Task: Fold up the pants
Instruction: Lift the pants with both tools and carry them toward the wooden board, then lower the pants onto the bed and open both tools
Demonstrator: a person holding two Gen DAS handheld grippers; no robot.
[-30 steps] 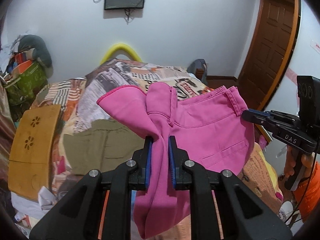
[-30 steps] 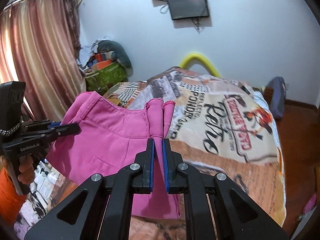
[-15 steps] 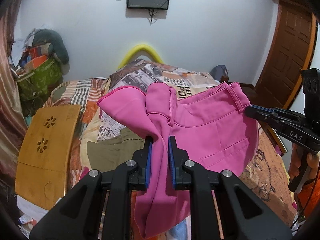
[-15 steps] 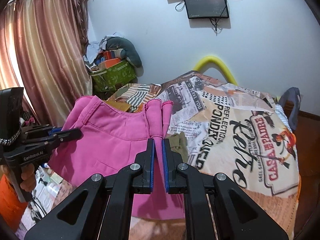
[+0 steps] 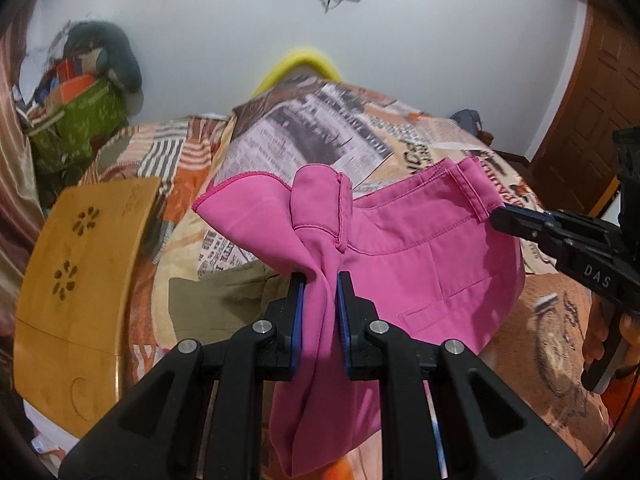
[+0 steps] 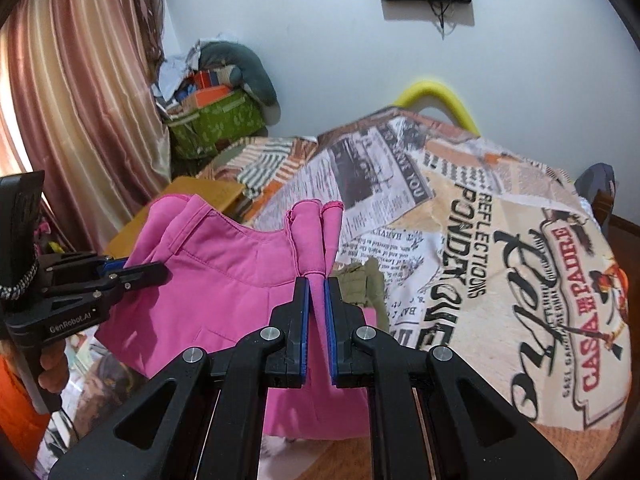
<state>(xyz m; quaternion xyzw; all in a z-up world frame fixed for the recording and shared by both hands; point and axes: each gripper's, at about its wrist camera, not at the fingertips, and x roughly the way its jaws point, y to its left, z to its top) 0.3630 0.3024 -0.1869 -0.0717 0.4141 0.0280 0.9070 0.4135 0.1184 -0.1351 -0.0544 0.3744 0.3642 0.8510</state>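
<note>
Pink pants (image 5: 420, 256) hang in the air betw. my two grippers, above the bed (image 6: 500, 240) w/ the newspaper-print cover. Left gripper (image 5: 319, 280) is clamped on a bunched wad of fabric, right gripper (image 6: 316, 284) pinches a narrower bunch at the other end, so the waistband stretches betw. them w/ a sag in the middle and the rest dangling below. What's changed over the last sec: both grips look the same, no slip, but the whole view has swung, so more of the bed top sits under the garment and the wooden lap tray (image 5: 80, 272) looms bigger at my left. I read that as me carrying the pants over the mattress, approx. ready to lay down. Olive garment (image 5: 224, 296) lies on the cover right below, so I'd prob. aim for bare bedspread beside it. No fold made yet; task is early. Next step needs the fabric spread flat, not dropped in a heap.
</note>
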